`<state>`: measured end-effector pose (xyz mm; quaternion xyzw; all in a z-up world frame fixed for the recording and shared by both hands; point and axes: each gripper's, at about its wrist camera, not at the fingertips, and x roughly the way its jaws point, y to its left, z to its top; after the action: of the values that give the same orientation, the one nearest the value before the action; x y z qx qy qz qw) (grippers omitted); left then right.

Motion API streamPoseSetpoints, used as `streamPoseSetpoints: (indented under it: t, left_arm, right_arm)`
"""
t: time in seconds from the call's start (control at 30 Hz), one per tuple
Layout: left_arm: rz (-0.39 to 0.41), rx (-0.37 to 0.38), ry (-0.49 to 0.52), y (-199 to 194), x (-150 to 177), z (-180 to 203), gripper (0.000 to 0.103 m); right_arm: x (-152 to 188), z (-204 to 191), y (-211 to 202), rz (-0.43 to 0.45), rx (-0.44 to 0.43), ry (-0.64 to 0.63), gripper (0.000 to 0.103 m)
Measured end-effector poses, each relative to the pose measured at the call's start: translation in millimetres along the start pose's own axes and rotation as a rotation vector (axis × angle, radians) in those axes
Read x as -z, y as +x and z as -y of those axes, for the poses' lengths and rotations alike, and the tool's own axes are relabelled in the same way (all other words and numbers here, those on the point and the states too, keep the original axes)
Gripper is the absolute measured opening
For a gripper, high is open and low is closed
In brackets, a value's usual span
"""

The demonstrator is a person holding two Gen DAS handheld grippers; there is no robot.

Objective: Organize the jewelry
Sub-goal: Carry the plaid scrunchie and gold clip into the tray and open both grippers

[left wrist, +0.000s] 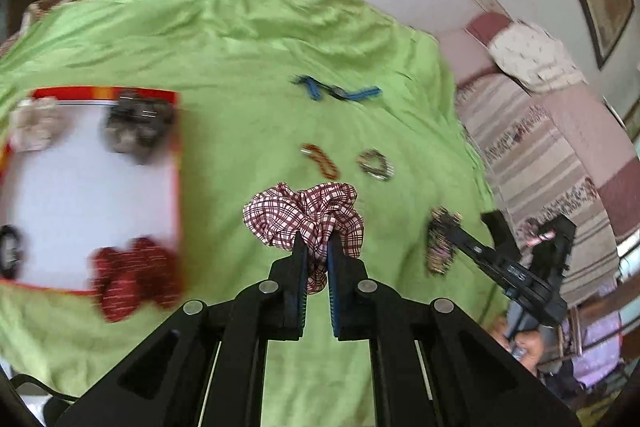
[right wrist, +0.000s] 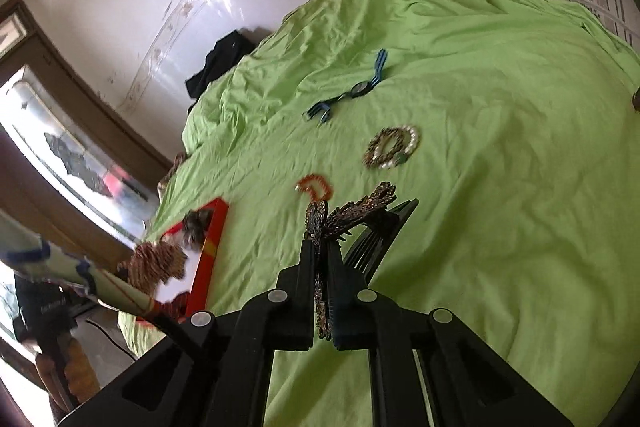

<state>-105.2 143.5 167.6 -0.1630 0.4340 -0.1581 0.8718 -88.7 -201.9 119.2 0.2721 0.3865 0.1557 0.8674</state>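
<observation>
our left hand-held gripper (left wrist: 317, 251) is clamped on the plaid scrunchie (left wrist: 304, 217) above the bed (left wrist: 224, 39); the right hand-held gripper (right wrist: 323, 247) pinches a beaded hair comb (right wrist: 352, 211), we think. we carry both level to the red-rimmed tray (left wrist: 176, 163), releasing only over bare white.

The left tool (left wrist: 317, 247) pinches a red-checked scrunchie (left wrist: 304, 217) above the green bedsheet (left wrist: 224, 39), right of a red-rimmed tray (left wrist: 176, 163).
</observation>
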Motion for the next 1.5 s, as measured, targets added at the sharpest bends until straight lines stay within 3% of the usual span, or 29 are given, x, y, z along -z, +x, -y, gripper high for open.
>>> streamPoseSetpoints:
  t: [0.2, 0.37, 0.6, 0.8, 1.0, 1.17, 1.5]
  left_arm:
    - [0.077, -0.156, -0.039, -53, -2, -66, 0.008]
    - [0.101, -0.243, -0.109, -77, -7, -127, 0.008]
    - [0.092, -0.312, -0.191, -72, -18, -198, 0.008]
    - [0.059, -0.482, -0.155, -53, -26, -234, 0.008]
    - [0.002, -0.52, -0.162, -39, -17, -262, 0.008]
    - [-0.02, -0.532, -0.184, -34, -8, -279, 0.009]
    - [0.028, -0.471, -0.225, -47, -3, -281, 0.013]
  right_arm:
    - [4, -52, 11, -0.038, -0.012, -0.104, 0.007]
    - [7, -101, 40, -0.088, -0.04, -0.19, 0.007]
    - [15, -177, 98, -0.182, -0.094, -0.305, 0.006]
    - [26, -233, 153, -0.253, -0.126, -0.381, 0.006]
    - [42, -261, 201, -0.32, -0.122, -0.41, 0.006]
    - [58, -272, 224, -0.337, -0.066, -0.486, 0.006]
    - [67, -272, 249, -0.362, -0.005, -0.515, 0.006]
